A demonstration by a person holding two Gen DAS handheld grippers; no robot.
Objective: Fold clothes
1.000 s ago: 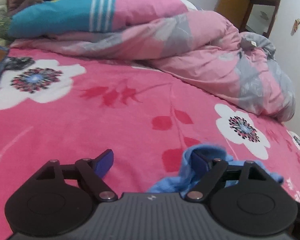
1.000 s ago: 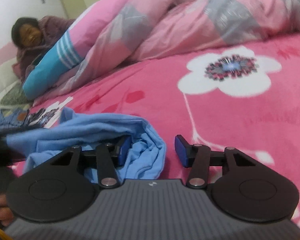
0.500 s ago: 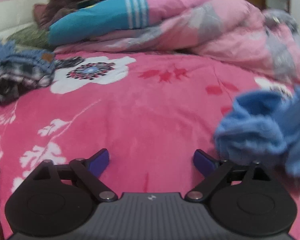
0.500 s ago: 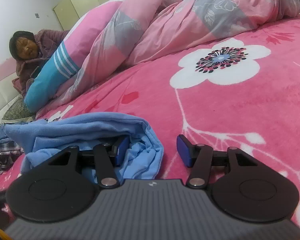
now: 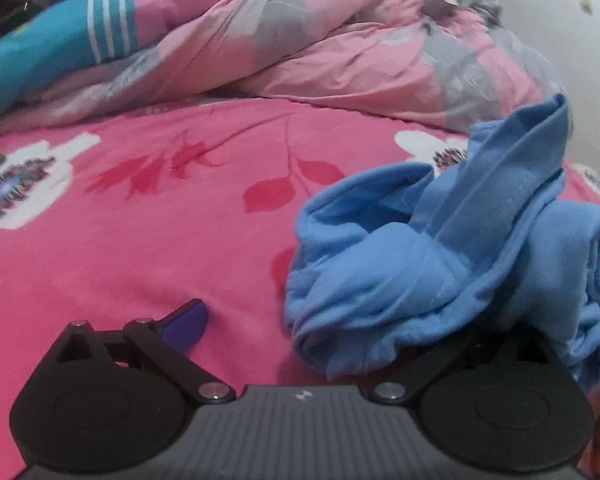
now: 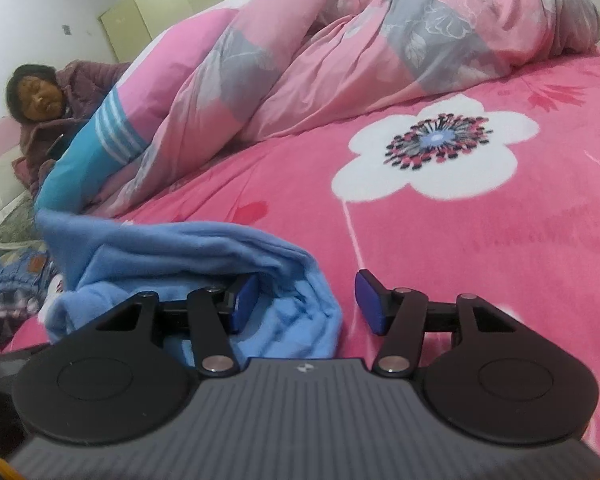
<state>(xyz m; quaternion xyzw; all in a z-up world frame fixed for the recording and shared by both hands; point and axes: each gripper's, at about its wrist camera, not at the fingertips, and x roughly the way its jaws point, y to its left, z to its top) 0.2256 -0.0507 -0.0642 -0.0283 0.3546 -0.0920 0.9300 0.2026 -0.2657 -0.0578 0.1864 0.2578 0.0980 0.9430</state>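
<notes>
On the pink floral bed (image 5: 148, 240), a crumpled blue garment (image 5: 440, 264) lies between left gripper (image 5: 308, 320), jaws wide, and right gripper (image 6: 306, 300), half-open, gripping nothing; better to catch an edge and spread it flat first

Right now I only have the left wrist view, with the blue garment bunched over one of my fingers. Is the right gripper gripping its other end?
Observer: No. The right gripper is open; the blue garment lies against one finger only, not pinched.
Operator: And its other finger?
Observer: It sits clear of the cloth, over the bare pink floral bedspread.
Operator: Any more clothes to fold?
Observer: Yes, a crumpled plaid and denim pile lies beyond the garment, at the left edge of the right wrist view.
</notes>
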